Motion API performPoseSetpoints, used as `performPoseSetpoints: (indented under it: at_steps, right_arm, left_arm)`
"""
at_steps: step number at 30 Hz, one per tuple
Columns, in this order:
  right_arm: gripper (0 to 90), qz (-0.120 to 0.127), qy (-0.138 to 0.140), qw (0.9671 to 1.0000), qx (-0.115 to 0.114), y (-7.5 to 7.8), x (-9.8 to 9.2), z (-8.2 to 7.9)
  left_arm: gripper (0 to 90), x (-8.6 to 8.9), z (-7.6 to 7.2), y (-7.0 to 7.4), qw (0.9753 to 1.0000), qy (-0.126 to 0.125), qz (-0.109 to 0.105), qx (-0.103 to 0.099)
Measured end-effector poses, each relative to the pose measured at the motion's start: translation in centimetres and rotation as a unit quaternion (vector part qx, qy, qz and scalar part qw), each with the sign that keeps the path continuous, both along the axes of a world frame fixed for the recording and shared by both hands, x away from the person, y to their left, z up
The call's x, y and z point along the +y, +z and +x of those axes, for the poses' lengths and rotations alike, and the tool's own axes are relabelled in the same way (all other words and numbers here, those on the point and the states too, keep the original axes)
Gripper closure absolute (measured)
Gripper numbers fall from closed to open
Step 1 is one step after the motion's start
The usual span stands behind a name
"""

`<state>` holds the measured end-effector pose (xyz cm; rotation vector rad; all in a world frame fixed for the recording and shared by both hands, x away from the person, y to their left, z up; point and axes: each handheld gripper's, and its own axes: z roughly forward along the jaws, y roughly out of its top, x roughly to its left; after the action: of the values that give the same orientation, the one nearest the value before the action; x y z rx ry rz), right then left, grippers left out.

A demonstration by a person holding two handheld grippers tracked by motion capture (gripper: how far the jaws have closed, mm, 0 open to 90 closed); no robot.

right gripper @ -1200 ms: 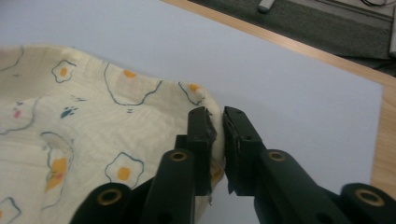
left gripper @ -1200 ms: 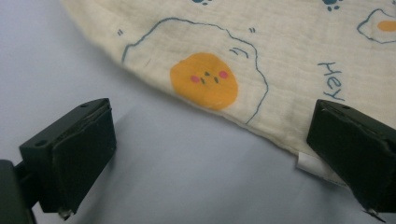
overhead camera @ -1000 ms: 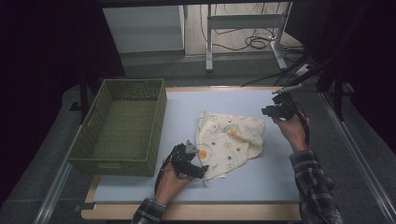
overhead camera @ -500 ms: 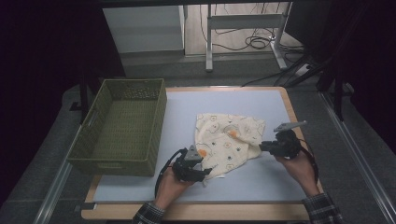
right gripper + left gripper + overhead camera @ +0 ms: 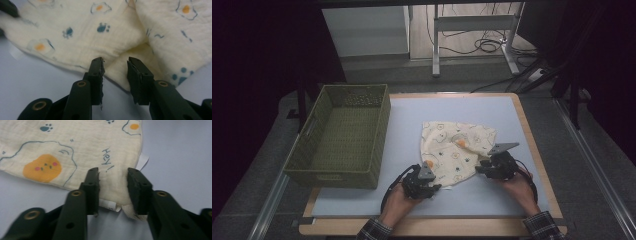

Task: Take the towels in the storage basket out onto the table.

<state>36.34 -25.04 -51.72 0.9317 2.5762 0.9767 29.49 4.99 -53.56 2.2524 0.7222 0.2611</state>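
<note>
1. The cream printed cloth (image 5: 455,150) is seen lying rumpled on the worktop (image 5: 492,112), right of the wicker basket (image 5: 343,135).
2. The left claw (image 5: 113,182) is held apart, astride the cloth's near corner.
3. The right claw (image 5: 115,68) is likewise apart at a folded edge.
4. Nothing is judged clamped yet; gripping and all further handling remain.

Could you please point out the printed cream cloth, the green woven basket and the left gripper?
Cream cloth printed with fried eggs (image 5: 452,150): high view, its middle.
Green woven plastic basket (image 5: 384,127): high view, right wall.
Left gripper (image 5: 112,187): left gripper view, midway between its fingertips.
</note>
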Motion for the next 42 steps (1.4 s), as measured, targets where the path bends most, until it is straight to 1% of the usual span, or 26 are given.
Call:
performPoseSetpoints:
  at_steps: [1, 3, 5, 7, 9, 11, 14, 15, 17, 19, 20, 21, 23, 26, 27, 29, 30, 31, 32, 33, 36, 37, 39, 40, 41, 42]
  right_arm:
    - [74.3, -0.015, 0.001, 0.9997, -0.020, -0.1, 0.1, -0.3]
    - [87.9, -0.023, -0.007, 0.9993, -0.027, 0.0, 0.2, -0.5]
    - [88.5, -0.023, -0.005, 0.9994, -0.027, 0.0, 0.2, -0.4]
    - [88.8, -0.014, -0.006, 0.9998, -0.015, 0.2, -0.3, -0.4]
    - [88.7, -0.003, -0.010, 0.9999, -0.013, 0.7, -1.1, -0.5]
    - [88.7, -0.002, -0.019, 0.9997, -0.015, 1.3, -2.2, -0.8]
    - [88.5, 0.004, -0.038, 0.9991, -0.017, 2.4, -4.3, -1.2]
    - [87.8, -0.002, -0.053, 0.9985, -0.013, 2.7, -5.6, -1.5]
    - [87.3, -0.005, -0.057, 0.9983, -0.009, 2.8, -6.0, -1.6]
    - [84.9, 0.006, -0.063, 0.9980, -0.003, 2.8, -7.0, -2.1]
    - [79.2, 0.015, -0.064, 0.9978, -0.001, 3.1, -7.5, -2.7]
    - [79.2, 0.015, -0.064, 0.9978, -0.001, 3.1, -7.5, -2.7]
    - [77.2, 0.018, -0.060, 0.9980, -0.005, 3.5, -7.8, -3.5]
    - [74.8, 0.030, -0.046, 0.9985, 0.002, 3.8, -7.7, -4.5]
    - [73.0, 0.030, -0.038, 0.9988, 0.007, 3.5, -7.3, -5.0]
    - [72.5, 0.030, -0.032, 0.9990, 0.009, 3.2, -7.0, -5.1]
    - [71.7, 0.028, -0.027, 0.9992, 0.014, 2.9, -6.8, -5.3]
    - [69.3, 0.019, -0.023, 0.9994, 0.016, 2.0, -6.4, -5.6]
    - [68.7, 0.015, -0.022, 0.9996, 0.014, 1.6, -6.3, -5.7]
    - [68.7, 0.015, -0.022, 0.9996, 0.014, 1.6, -6.3, -5.7]
    - [69.0, -0.002, -0.018, 0.9998, 0.001, 0.4, -6.2, -5.9]
    - [71.1, 0.004, -0.017, 0.9998, -0.010, 0.2, -6.3, -6.0]
    - [76.4, 0.005, -0.024, 0.9996, -0.016, 0.1, -6.4, -6.1]
    - [83.0, 0.010, -0.025, 0.9995, -0.016, 0.0, -6.4, -6.2]
    - [86.2, 0.017, -0.022, 0.9996, -0.009, 0.0, -6.5, -6.2]
    - [87.4, 0.020, -0.022, 0.9995, -0.009, -0.1, -6.5, -6.3]
  left_arm:
    - [71.8, 0.2, 0.1, 0.0, 1.0000, 0.003, 0.001, 0.000]
    - [84.7, 0.5, 0.4, 0.0, 0.9999, 0.006, -0.007, 0.008]
    - [85.1, 0.9, 0.5, 0.0, 0.9997, 0.009, -0.018, 0.012]
    - [85.1, 1.6, 0.6, 0.3, 0.9996, 0.016, -0.021, 0.009]
    - [84.9, 2.4, 0.7, 0.8, 0.9991, 0.029, -0.031, 0.004]
    - [84.7, 3.1, 0.8, 1.3, 0.9985, 0.039, -0.040, 0.002]
    - [84.0, 4.1, 0.8, 1.8, 0.9977, 0.051, -0.045, -0.003]
    - [82.2, 4.2, 0.8, 1.8, 0.9976, 0.053, -0.044, -0.001]
    - [80.5, 4.3, 1.0, 1.5, 0.9980, 0.054, -0.033, 0.006]
    - [70.8, 4.2, 1.1, 1.1, 0.9980, 0.055, -0.028, 0.011]
    - [64.1, 4.3, 1.0, 1.0, 0.9979, 0.056, -0.029, 0.012]
    - [64.1, 4.3, 1.0, 1.0, 0.9979, 0.056, -0.029, 0.015]
    - [59.5, 4.5, 0.9, 1.3, 0.9977, 0.055, -0.035, 0.020]
    - [54.2, 4.8, 0.5, 1.8, 0.9972, 0.055, -0.044, 0.023]
    - [54.3, 4.8, 0.4, 1.8, 0.9971, 0.057, -0.044, 0.023]
    - [53.8, 5.0, 0.3, 1.9, 0.9968, 0.056, -0.049, 0.031]
    - [52.7, 5.1, 0.2, 1.9, 0.9964, 0.057, -0.053, 0.033]
    - [52.2, 5.3, 0.1, 1.9, 0.9962, 0.058, -0.055, 0.035]
    - [51.8, 5.4, 0.1, 1.8, 0.9960, 0.059, -0.055, 0.038]
    - [51.8, 5.4, 0.2, 1.7, 0.9960, 0.058, -0.054, 0.041]
    - [51.1, 5.3, 0.4, 1.1, 0.9956, 0.057, -0.052, 0.053]
    - [51.9, 5.2, 0.5, 0.8, 0.9958, 0.057, -0.048, 0.054]
    - [53.4, 4.5, 0.5, 0.2, 0.9964, 0.052, -0.036, 0.057]
    - [54.6, 4.2, 0.5, 0.0, 0.9967, 0.055, -0.030, 0.052]
    - [57.5, 4.0, 0.3, 0.0, 0.9975, 0.059, -0.017, 0.034]
    - [65.4, 3.8, 0.1, 0.0, 0.9976, 0.064, -0.008, 0.026]
